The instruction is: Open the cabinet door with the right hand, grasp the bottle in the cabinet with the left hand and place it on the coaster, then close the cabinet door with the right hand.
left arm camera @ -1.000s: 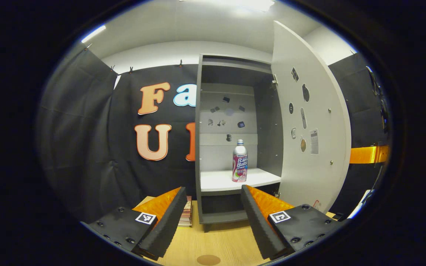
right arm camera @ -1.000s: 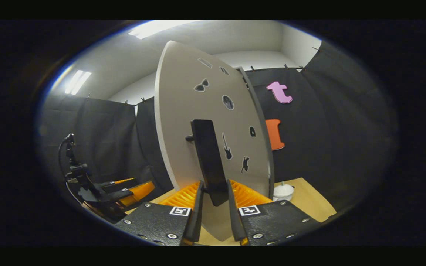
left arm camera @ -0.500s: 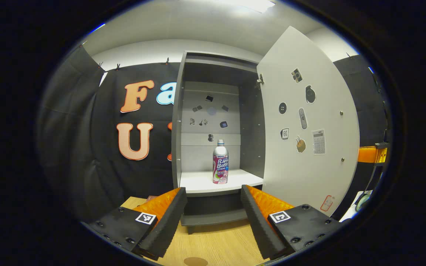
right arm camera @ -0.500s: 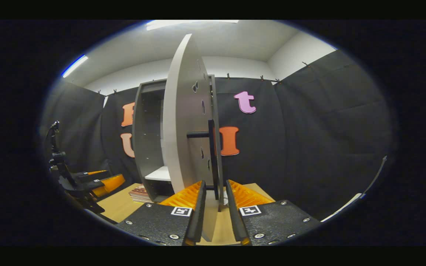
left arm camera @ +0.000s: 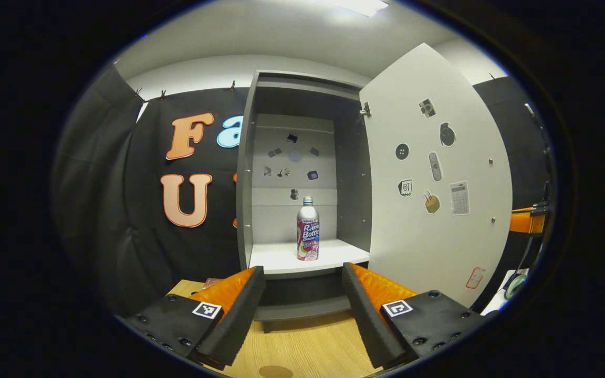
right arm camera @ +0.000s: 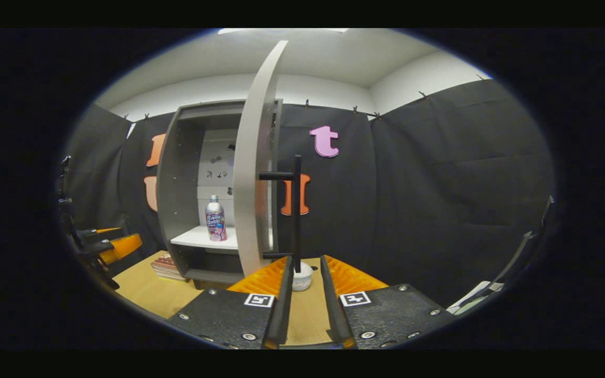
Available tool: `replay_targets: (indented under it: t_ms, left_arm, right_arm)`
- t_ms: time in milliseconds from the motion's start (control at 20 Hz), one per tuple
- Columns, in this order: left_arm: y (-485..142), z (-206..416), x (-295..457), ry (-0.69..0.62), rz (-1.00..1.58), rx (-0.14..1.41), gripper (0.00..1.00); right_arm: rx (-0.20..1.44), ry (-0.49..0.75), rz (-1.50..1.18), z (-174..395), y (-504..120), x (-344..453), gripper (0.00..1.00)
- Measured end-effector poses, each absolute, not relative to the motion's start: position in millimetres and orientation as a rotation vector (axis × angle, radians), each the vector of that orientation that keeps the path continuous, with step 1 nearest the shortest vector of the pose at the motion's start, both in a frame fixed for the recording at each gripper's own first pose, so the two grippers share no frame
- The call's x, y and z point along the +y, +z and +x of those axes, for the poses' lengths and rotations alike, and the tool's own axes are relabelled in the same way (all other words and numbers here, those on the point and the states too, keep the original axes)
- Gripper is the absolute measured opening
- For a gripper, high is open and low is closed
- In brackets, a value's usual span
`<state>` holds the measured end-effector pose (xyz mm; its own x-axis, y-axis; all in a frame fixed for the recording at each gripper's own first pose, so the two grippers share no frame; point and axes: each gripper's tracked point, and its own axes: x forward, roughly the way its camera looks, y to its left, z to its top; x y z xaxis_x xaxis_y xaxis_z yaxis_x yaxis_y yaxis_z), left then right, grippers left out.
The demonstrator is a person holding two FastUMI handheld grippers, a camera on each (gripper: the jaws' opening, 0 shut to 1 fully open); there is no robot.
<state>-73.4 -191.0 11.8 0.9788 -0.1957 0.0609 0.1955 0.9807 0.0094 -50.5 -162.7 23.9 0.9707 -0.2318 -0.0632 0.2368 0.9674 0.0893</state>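
The grey cabinet (left arm camera: 246,173) stands open, its white door (left arm camera: 439,173) swung out to the right. A silver bottle (left arm camera: 308,229) with a pink label stands upright on the white shelf. My left gripper (left arm camera: 302,294) is open, well short of the shelf and pointing at the bottle. A brown coaster (left arm camera: 275,371) lies on the table below it. In the right gripper view the door (right arm camera: 252,157) is edge-on and the bottle (right arm camera: 215,219) shows inside. My right gripper (right arm camera: 305,270) has its fingers a narrow gap apart, and the lower end of the thin black handle (right arm camera: 296,210) sits at the tips, close to the left finger.
A stack of books (right arm camera: 166,264) lies on the wooden table (right arm camera: 145,289) by the cabinet's foot. A white lidded cup (right arm camera: 301,278) stands on the table just beyond my right fingertips. The left gripper (right arm camera: 108,244) shows at the far left, the right gripper (left arm camera: 527,220) past the door's edge.
The door has swung further open and is edge-on to the right gripper, whose view has turned toward the cabinet and now takes in the bottle. The left gripper has shifted slightly and stays open.
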Motion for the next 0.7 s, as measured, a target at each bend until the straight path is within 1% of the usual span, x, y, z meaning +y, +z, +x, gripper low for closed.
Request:
replay_targets:
  t_ms: [50, 100, 300, 400, 450, 500, 600, 650, 700]
  left_arm:
    - [12.1, -73.2, -191.2, -0.195, 0.005, -0.063, 0.95]
    - [11.7, -71.7, -190.7, -0.194, 0.005, -0.064, 0.96]
    - [13.3, -65.4, -191.2, -0.183, 0.0, -0.064, 0.95]
    - [14.2, -64.5, -189.4, -0.175, 0.005, -0.062, 0.95]
    - [14.7, -64.0, -188.6, -0.169, 0.01, -0.063, 0.95]
    - [14.3, -63.0, -187.4, -0.165, 0.015, -0.063, 0.96]
    - [11.6, -56.3, -186.8, -0.166, 0.017, -0.058, 0.95]
    - [11.6, -51.9, -187.9, -0.172, 0.012, -0.057, 0.95]
    - [11.2, -46.7, -188.5, -0.179, 0.007, -0.056, 0.95]
  right_arm:
    - [0.058, -0.251, 0.075, -55.7, 24.4, -163.2, 0.26]
    - [0.06, -0.259, 0.063, -59.9, 25.9, -158.1, 0.32]
    - [0.033, -0.227, 0.059, -79.2, 41.7, -134.8, 0.37]
    - [0.01, -0.192, 0.064, -87.2, 51.4, -119.1, 0.37]
    - [0.001, -0.17, 0.073, -89.6, 54.5, -110.3, 0.34]
    - [-0.006, -0.144, 0.084, -91.5, 55.8, -100.7, 0.38]
    - [-0.019, -0.096, 0.104, -88.8, 56.0, -83.0, 0.39]
    - [-0.022, -0.083, 0.116, -85.3, 55.1, -74.5, 0.42]
    - [-0.021, -0.071, 0.129, -80.2, 52.5, -66.0, 0.39]
